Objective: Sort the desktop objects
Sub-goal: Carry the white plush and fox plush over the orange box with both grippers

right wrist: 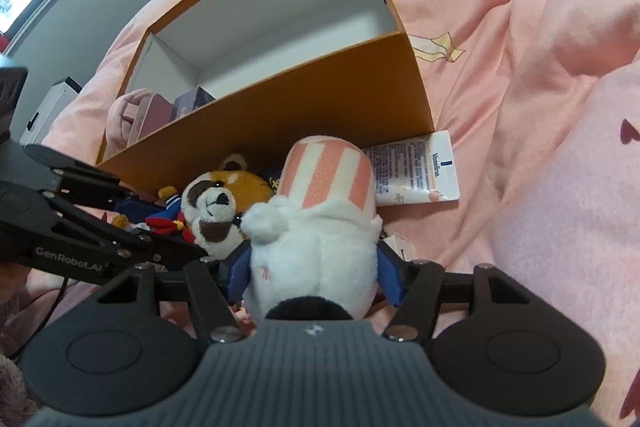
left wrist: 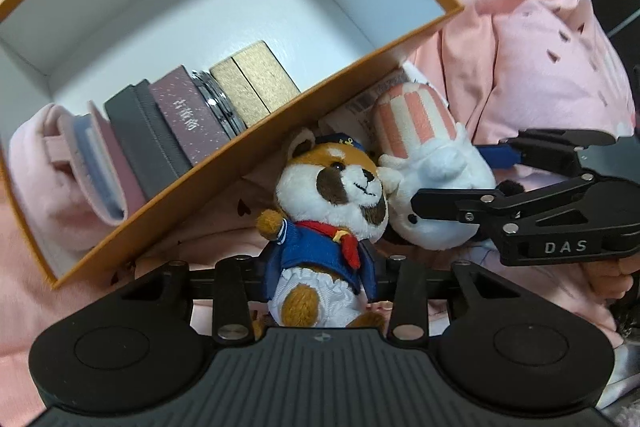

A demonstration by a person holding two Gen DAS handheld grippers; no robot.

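Here each hand-held gripper clasps a toy: left (left wrist: 320,279) the sailor plush (left wrist: 332,211), right (right wrist: 312,275) the striped plush (right wrist: 320,211).

Left gripper (left wrist: 320,267): at lower centre of its own view, pointing steeply down, jaws part-closed with both pads against the body of the plush fox (left wrist: 332,211). Right gripper (right wrist: 314,275): at lower centre of its own view, jaws wide, clamped on the white plush (right wrist: 320,227).

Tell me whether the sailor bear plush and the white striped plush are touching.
Touching. The left wrist view shows the white striped plush pressed against the head of the sailor bear plush, with no gap between them.
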